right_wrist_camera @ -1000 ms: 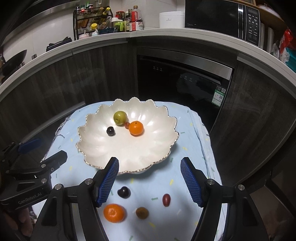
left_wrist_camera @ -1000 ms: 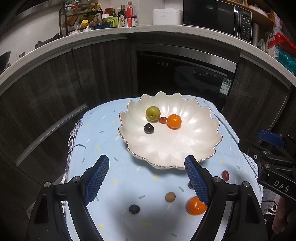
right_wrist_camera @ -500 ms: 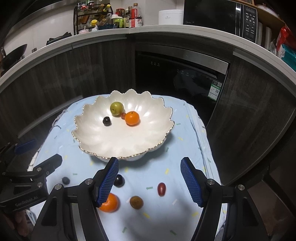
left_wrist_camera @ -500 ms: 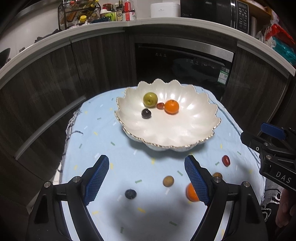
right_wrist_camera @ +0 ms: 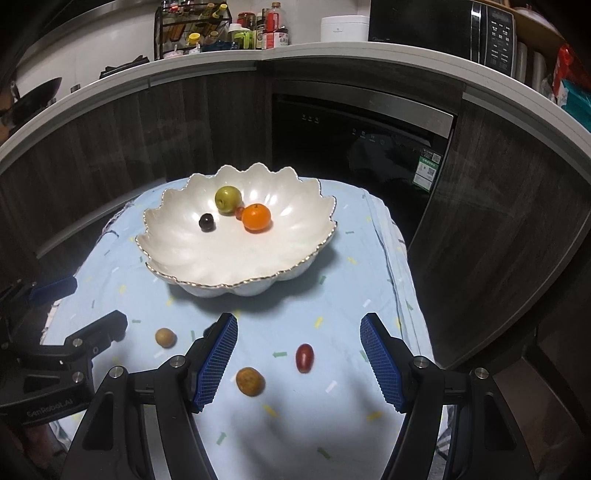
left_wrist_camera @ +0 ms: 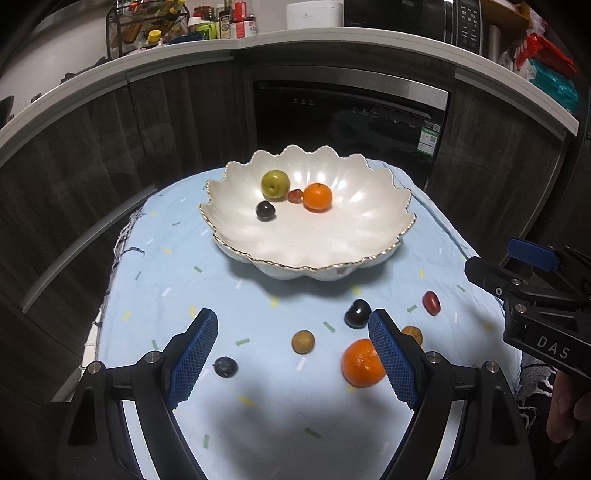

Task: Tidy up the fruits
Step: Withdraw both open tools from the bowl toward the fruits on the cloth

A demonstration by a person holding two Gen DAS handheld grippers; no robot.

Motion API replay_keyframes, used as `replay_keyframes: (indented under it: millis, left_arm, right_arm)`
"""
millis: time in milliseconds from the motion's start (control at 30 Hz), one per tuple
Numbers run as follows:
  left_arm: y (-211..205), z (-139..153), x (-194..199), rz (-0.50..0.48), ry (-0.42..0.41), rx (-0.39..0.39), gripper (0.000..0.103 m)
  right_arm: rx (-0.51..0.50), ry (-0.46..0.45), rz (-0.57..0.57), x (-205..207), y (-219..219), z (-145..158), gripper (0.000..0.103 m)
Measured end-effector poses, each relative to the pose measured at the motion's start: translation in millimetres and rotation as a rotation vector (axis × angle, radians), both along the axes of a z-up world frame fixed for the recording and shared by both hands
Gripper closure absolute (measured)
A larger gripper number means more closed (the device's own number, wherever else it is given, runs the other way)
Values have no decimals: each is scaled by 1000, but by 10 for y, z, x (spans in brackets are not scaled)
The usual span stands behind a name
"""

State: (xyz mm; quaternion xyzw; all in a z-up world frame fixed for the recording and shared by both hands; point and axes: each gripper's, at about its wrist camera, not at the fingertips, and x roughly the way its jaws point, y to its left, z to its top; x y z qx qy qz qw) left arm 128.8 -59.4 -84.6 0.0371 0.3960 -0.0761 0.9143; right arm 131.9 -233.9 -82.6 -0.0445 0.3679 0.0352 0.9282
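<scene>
A white scalloped bowl (left_wrist_camera: 373, 240) (right_wrist_camera: 295, 254) on the blue cloth holds a green apple (left_wrist_camera: 274, 184), an orange (left_wrist_camera: 317, 196), a dark plum (left_wrist_camera: 265, 211) and a small red fruit (left_wrist_camera: 294, 195). Loose on the cloth lie an orange (left_wrist_camera: 360, 363), a dark plum (left_wrist_camera: 357, 313), a brown longan (left_wrist_camera: 303, 342), a blueberry (left_wrist_camera: 225, 366), a red date (left_wrist_camera: 431, 303) (right_wrist_camera: 304, 357) and another brown fruit (right_wrist_camera: 250, 381). My left gripper (left_wrist_camera: 291, 360) is open and empty above the near fruits. My right gripper (right_wrist_camera: 299, 363) is open and empty over the red date.
The blue confetti-print cloth (left_wrist_camera: 166, 280) covers a small table that drops off on all sides. Dark cabinets and an oven (left_wrist_camera: 351, 122) stand behind. A counter above carries a spice rack (left_wrist_camera: 147, 26) and a microwave (right_wrist_camera: 480, 29).
Both grippers have drawn back from the bowl and risen, so more of the near cloth and the loose fruits show. Both stay open.
</scene>
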Motion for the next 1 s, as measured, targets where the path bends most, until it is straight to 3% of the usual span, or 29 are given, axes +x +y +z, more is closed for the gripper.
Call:
replay_keyframes:
  millis: [633,1000]
  left_arm:
    - [-313,-327,-145,-40,9,39,19]
    - [-424,-523,-178,-55,7,55,22]
  right_arm:
    - [9,44,23,-69,-196,-341,33]
    - [27,48,91,-61,-167,-470,33]
